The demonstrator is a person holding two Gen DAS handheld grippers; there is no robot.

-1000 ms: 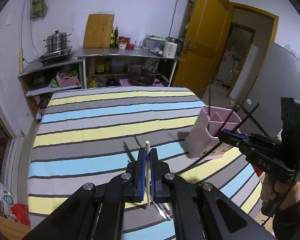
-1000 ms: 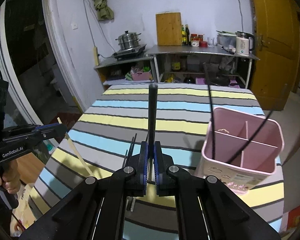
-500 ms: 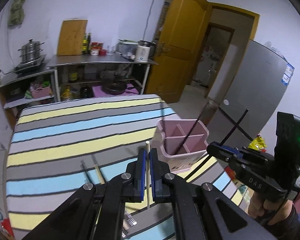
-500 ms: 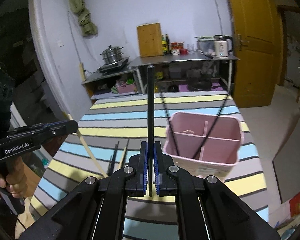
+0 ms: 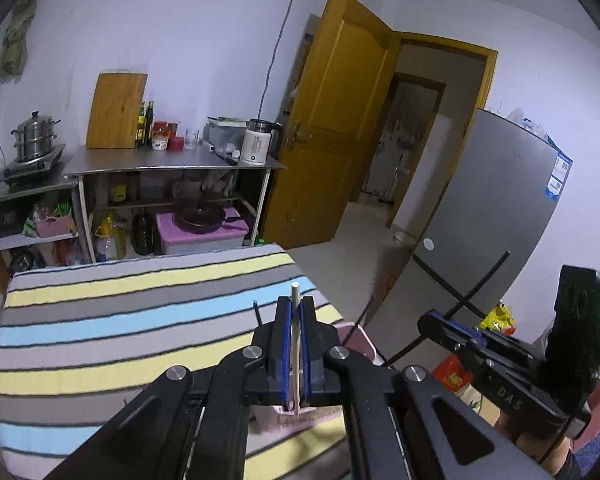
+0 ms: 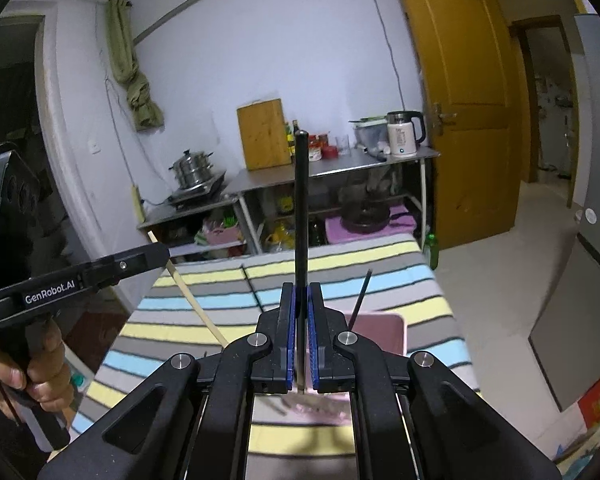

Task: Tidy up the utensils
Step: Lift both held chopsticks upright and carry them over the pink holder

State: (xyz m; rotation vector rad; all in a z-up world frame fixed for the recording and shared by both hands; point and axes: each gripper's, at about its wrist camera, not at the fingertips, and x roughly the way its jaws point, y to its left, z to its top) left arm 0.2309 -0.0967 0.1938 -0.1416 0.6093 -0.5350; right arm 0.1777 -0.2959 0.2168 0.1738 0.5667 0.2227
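- Left hand-held gripper (image 5: 295, 344): jaws closed on a pale wooden chopstick (image 5: 295, 336), which stands upright between the blue pads; its tip rises just above the fingertips. In the right wrist view the same chopstick slants down from the gripper toward the table.
- Right hand-held gripper (image 6: 301, 332): jaws closed on a black chopstick (image 6: 301, 208), held upright, its upper end well above the fingers.
- Pink utensil holder (image 6: 380, 330): stands on the table near its right edge, directly below both grippers and largely hidden by them. A black chopstick (image 6: 361, 294) leans out of it.
- Table (image 5: 120, 320): covered with a cloth striped in yellow, grey and blue.
- Background: steel kitchen shelf (image 5: 172, 162) carrying a wooden cutting board (image 5: 116, 110), bottles and a white kettle (image 5: 258, 147); steamer pot (image 5: 33, 136) on a stove; yellow door (image 5: 332, 120), open; grey refrigerator (image 5: 496, 208).
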